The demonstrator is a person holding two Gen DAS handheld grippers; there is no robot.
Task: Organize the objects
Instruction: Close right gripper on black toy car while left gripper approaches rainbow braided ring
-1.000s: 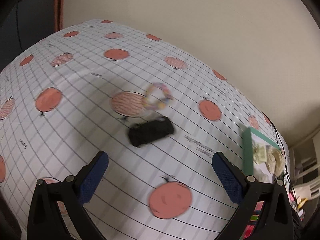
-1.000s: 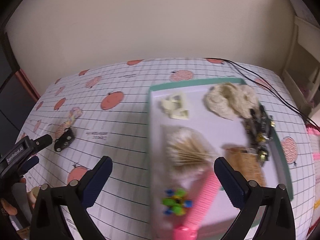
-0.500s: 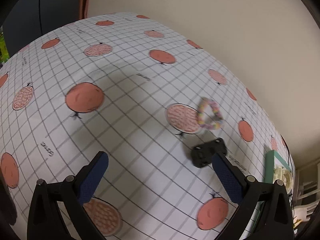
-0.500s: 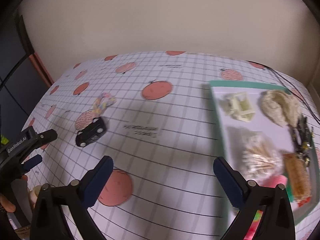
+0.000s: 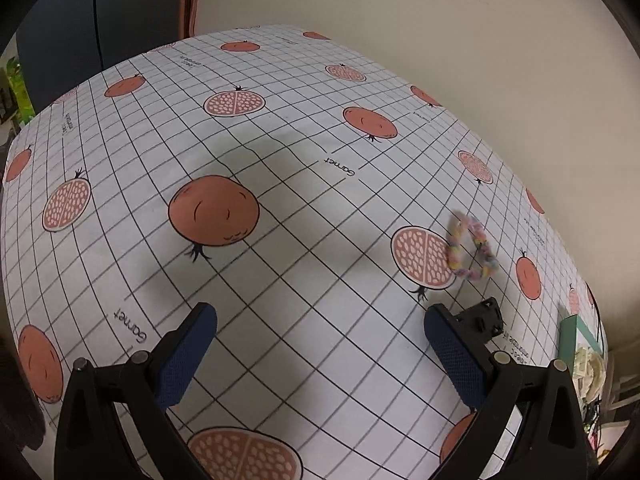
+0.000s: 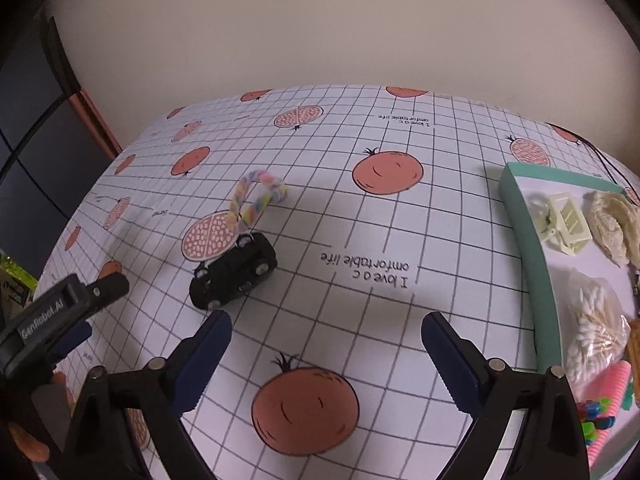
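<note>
Pickup looks like the step in hand: the right gripper [image 6: 326, 344] hovers with jaws apart just short of the black toy car [image 6: 233, 272], which lies on the tablecloth [image 6: 360, 216] touching a pastel braided loop [image 6: 256, 196]. Next it needs to straddle the car and close — probably bound for the tray [image 6: 520, 216]. Only the right view shows the tray's contents; the left gripper [image 5: 320, 344], also open and empty, glimpses its corner.

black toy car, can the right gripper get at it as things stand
Probably yes. The right gripper is open and the black toy car lies just ahead of its left finger on bare tablecloth, with only the pastel loop behind it.
</note>
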